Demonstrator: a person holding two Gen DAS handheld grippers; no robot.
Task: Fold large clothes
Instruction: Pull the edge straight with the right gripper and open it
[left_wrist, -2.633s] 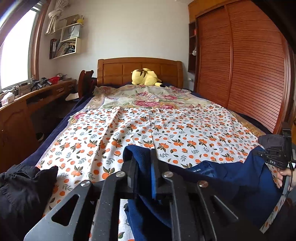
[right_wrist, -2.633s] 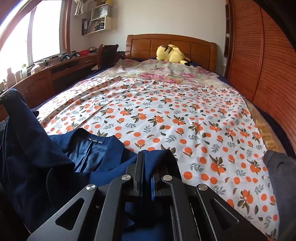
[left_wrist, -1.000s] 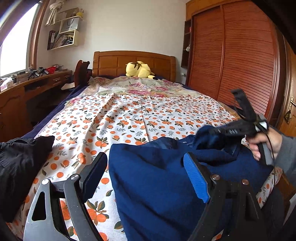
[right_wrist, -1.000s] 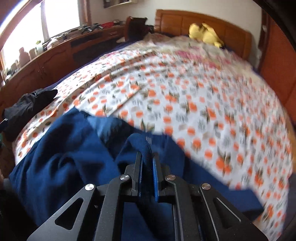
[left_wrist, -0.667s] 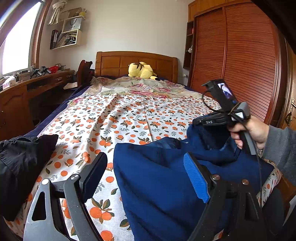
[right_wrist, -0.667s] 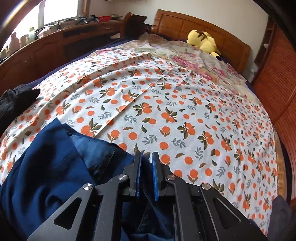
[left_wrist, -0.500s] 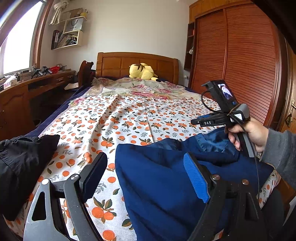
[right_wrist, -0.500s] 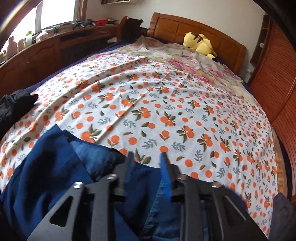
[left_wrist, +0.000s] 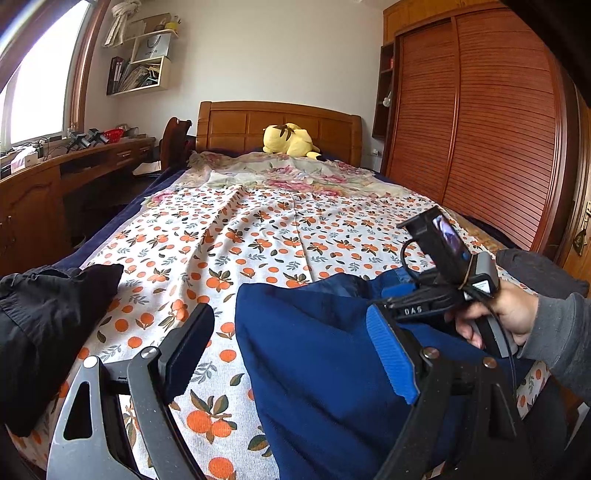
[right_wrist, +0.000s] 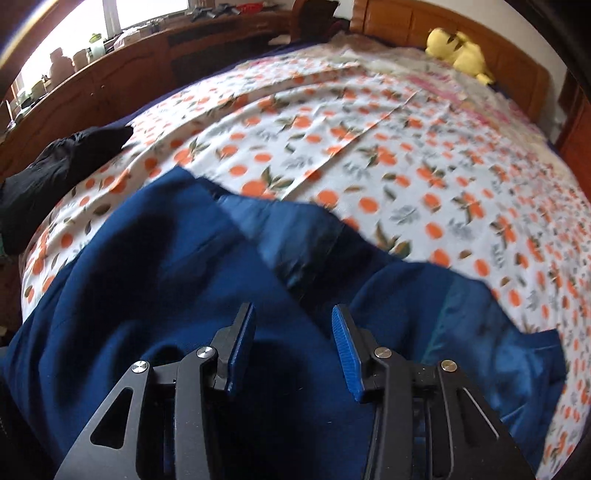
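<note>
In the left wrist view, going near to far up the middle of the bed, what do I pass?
Navy blue garment → orange-print sheet → pink floral blanket → yellow plush toy → wooden headboard.

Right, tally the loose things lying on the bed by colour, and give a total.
Blue: 1, the jacket
Black: 1, the garment
Yellow: 1, the plush toy
Dark grey: 1, the cloth at the bed's right edge
Total: 4
</note>
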